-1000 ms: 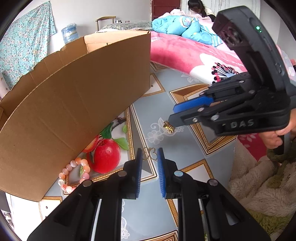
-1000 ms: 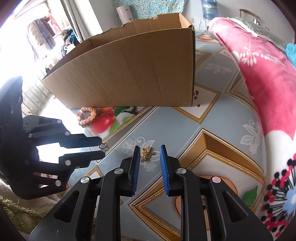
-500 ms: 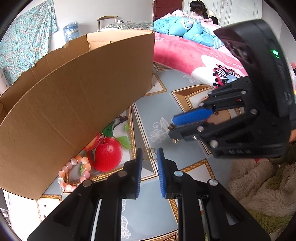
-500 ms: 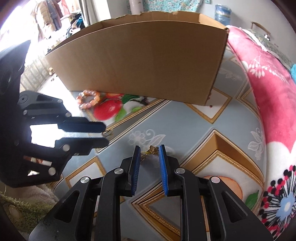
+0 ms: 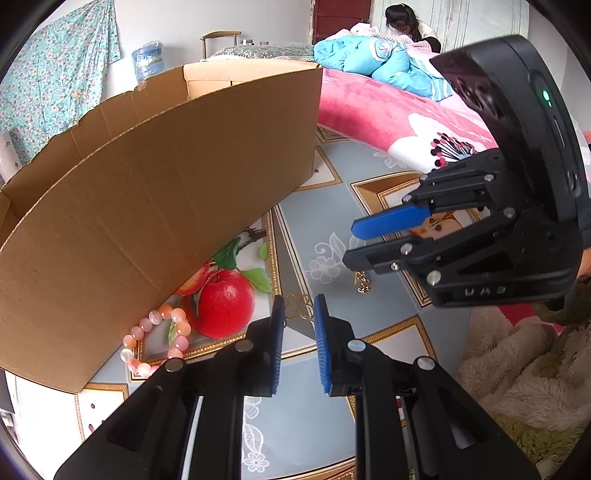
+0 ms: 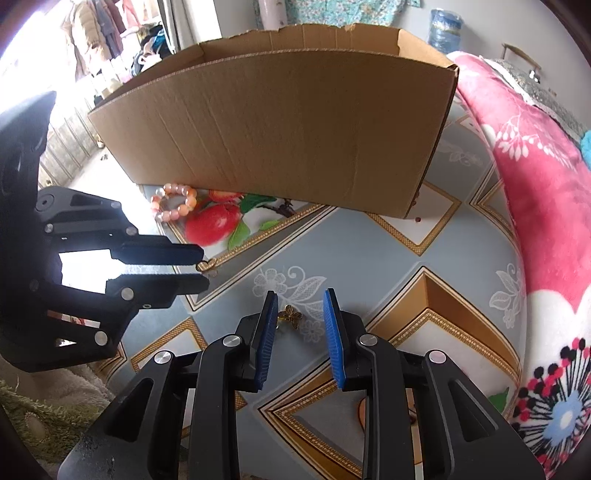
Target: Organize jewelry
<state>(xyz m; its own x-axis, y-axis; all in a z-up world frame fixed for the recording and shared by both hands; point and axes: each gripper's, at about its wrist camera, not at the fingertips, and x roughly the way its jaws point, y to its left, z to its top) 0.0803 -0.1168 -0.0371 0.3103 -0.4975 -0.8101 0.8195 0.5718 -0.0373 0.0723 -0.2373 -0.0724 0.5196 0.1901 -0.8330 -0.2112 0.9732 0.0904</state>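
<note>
A small gold butterfly charm (image 6: 290, 316) lies on the patterned cloth between the tips of my right gripper (image 6: 300, 306), which is open around it; the charm also shows in the left wrist view (image 5: 362, 282) under the right gripper (image 5: 350, 243). My left gripper (image 5: 298, 308) is open, with a thin gold ring-shaped piece (image 5: 298, 303) between its tips; that piece shows at the left gripper's tips in the right wrist view (image 6: 207, 264). A pink bead bracelet (image 5: 157, 338) lies by the cardboard box (image 5: 155, 206), also in the right wrist view (image 6: 173, 201).
The tall open cardboard box (image 6: 280, 133) stands at the back of the tablecloth (image 6: 369, 266). A pink flowered blanket (image 6: 535, 206) lies to the right. A shaggy beige rug (image 5: 517, 373) is at the near edge. A person (image 5: 402, 22) sits far behind.
My right gripper has opened wider and let go of the gold butterfly charm, which now lies on the cloth. My left gripper has stayed in place over the gold ring piece.
</note>
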